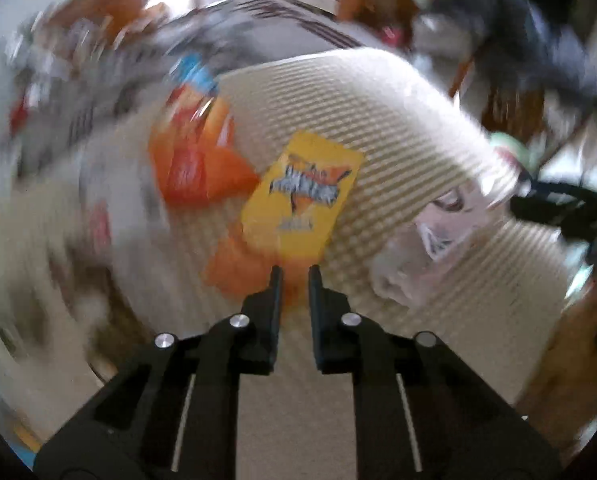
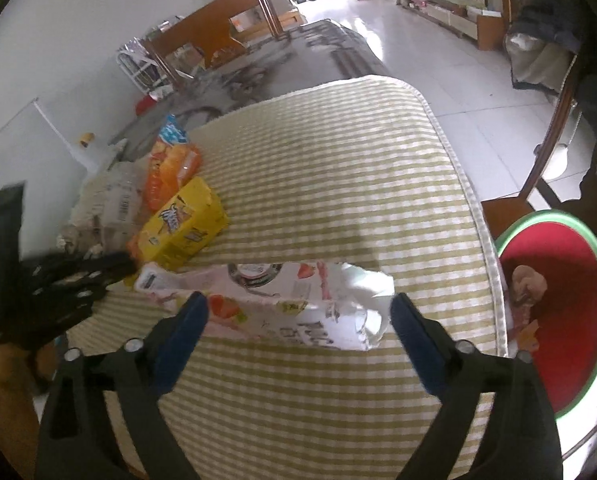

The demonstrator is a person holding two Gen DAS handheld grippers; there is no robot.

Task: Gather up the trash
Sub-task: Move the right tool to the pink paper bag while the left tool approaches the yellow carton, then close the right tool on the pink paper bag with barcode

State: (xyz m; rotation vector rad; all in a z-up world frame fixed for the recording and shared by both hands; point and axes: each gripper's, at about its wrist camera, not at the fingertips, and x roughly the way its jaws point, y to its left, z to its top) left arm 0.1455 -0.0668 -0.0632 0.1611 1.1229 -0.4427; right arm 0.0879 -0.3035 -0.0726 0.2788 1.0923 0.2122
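Note:
On the striped tablecloth [image 2: 338, 160] lie a yellow snack box [image 2: 186, 224], an orange wrapper [image 2: 133, 250] at its near end, and a torn white-and-pink strawberry carton [image 2: 290, 308]. My right gripper [image 2: 298, 302] stands open, and its blue pads [image 2: 186, 320] straddle the carton without pressing on it. In the blurred left wrist view my left gripper [image 1: 295, 270] has its fingers nearly together on the orange wrapper [image 1: 238, 272], just below the yellow box [image 1: 302, 196]. The left gripper [image 2: 78, 280] also shows at the left of the right wrist view.
A red bin [image 2: 570, 280] with a green-white rim stands off the table's right edge and holds some scraps. An orange snack bag [image 2: 174, 168] and crumpled paper [image 2: 106, 200] lie at the table's left. A wooden chair [image 2: 554, 140] stands at the right.

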